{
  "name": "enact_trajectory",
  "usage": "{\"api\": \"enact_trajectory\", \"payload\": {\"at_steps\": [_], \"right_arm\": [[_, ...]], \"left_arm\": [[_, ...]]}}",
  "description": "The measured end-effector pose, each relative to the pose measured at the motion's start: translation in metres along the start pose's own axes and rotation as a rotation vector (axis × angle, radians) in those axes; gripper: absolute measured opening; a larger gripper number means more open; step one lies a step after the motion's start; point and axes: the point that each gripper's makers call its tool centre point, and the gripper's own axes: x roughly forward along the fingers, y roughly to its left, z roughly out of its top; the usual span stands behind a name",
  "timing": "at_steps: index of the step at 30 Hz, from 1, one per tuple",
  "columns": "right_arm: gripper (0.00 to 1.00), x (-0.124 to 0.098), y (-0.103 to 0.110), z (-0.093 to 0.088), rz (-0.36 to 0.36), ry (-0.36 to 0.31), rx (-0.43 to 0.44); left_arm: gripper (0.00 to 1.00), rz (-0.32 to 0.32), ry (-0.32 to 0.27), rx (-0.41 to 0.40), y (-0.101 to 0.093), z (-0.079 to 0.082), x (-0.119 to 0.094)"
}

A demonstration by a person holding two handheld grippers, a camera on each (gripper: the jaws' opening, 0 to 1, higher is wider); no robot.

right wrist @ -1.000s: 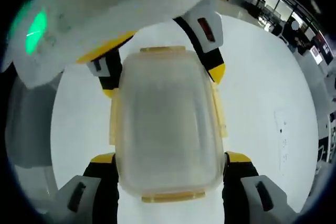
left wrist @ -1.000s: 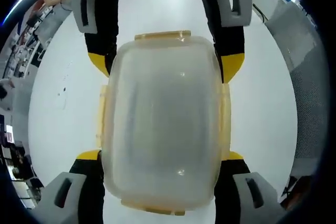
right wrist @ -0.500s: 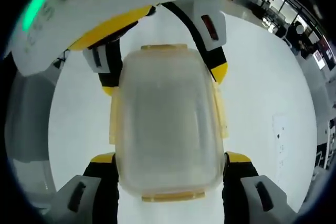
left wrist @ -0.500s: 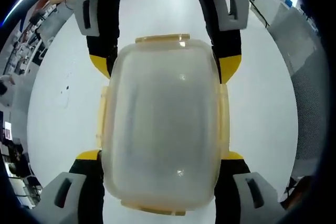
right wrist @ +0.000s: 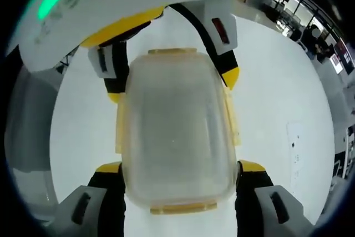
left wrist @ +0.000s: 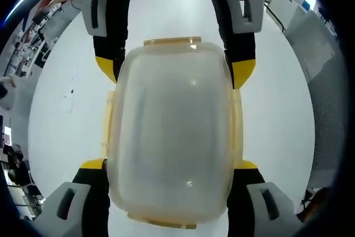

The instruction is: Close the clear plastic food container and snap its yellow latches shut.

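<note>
Two grippers are clamping the clear food container (left wrist: 172, 134) from opposite ends, over a white table (left wrist: 66, 115): the left gripper (left wrist: 172, 165) is grasping it by its long sides at the near end of the left gripper view, and the right gripper (right wrist: 176, 166) is doing the same in the right gripper view. Yellow latches (left wrist: 171, 41) are lying along the rim on all four sides, apparently folded down, though the frosted plastic is hiding whether each has clicked. To finish well, I judge it best to be squeezing evenly and keeping the box level while pressing each latch home.
</note>
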Motion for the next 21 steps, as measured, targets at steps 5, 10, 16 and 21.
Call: {"api": "enact_trajectory", "payload": {"at_steps": [5,10,16,21], "right_arm": [[0.82,0.000,0.000,0.000,-0.001,-0.005,-0.002],[0.83,-0.002,0.000,0.000,0.003,-0.015,-0.016],[0.86,-0.004,-0.002,0.007,-0.016,-0.067,-0.043],[0.93,-0.012,-0.003,0.021,-0.017,-0.216,0.031]], "left_arm": [[0.88,0.005,0.005,0.006,0.000,0.000,-0.001],[0.89,0.012,-0.012,0.013,0.000,0.001,-0.002],[0.98,0.001,-0.013,0.036,-0.001,-0.003,-0.001],[0.99,0.023,-0.097,0.001,0.003,0.004,-0.011]]}}
